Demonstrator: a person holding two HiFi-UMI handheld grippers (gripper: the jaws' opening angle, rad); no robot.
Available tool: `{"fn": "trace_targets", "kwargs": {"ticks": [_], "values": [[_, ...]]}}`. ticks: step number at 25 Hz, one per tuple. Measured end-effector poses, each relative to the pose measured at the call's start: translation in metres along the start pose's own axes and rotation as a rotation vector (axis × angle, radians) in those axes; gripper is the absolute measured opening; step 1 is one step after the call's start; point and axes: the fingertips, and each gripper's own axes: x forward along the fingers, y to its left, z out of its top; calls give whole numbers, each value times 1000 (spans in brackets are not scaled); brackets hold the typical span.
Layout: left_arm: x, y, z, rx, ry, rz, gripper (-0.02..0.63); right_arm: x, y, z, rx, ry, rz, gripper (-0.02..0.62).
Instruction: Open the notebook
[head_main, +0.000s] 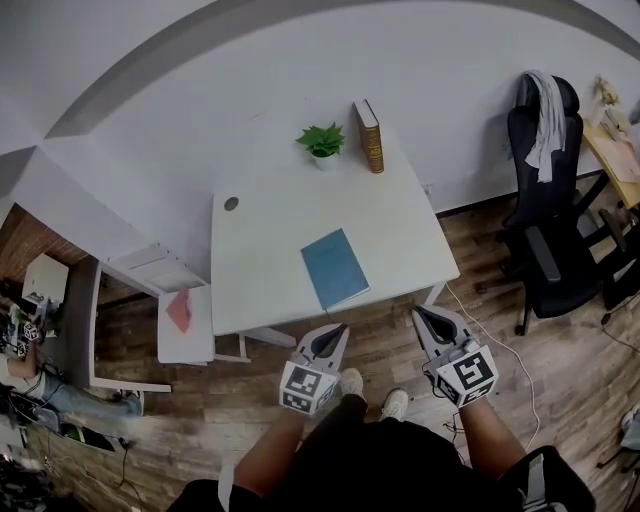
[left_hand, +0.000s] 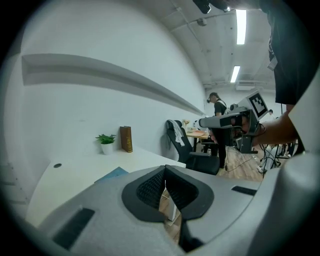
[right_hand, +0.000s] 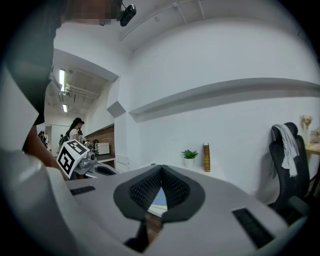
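Left tool (head_main: 337, 329) and right tool (head_main: 419, 313), jaws closed and empty, held side by side before the surface (head_main: 270, 240) bearing the notebook (head_main: 335, 268).

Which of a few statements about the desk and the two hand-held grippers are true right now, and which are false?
1. The blue rectangular notebook lies closed on the white table. True.
2. The left hand-held gripper is shut on the notebook. False: its jaws are together on nothing, clear of the notebook.
3. The brown hardback book stands upright beside the small green potted plant. True.
4. The right hand-held gripper has its jaws wide apart. False: they are shut and empty.
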Motion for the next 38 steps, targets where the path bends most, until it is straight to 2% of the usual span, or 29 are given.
{"fn": "trace_targets", "kwargs": {"ticks": [8, 11, 13, 14, 25, 30, 34, 38], "values": [[32, 36, -11, 61, 59, -21, 5, 45, -15, -2, 11, 31, -15, 2], [50, 46, -21, 87, 105, -54, 11, 66, -20, -1, 8, 38, -13, 2], [64, 50, -33, 105, 150, -80, 136, 77, -21, -4, 9, 47, -8, 2], [70, 52, -39, 118, 172, -89, 148, 81, -22, -7, 10, 51, -7, 2], [136, 70, -99, 300, 371, -146, 149, 99, -28, -30, 35, 117, -23, 2], [156, 65, -111, 448, 402, -192, 149, 97, -33, -37, 32, 134, -50, 2], [168, 60, -119, 462, 421, -233, 149, 89, -45, -40, 37, 142, -96, 2], [177, 64, -128, 477, 452, -233, 146, 84, -55, -41, 44, 143, -130, 2]]}}
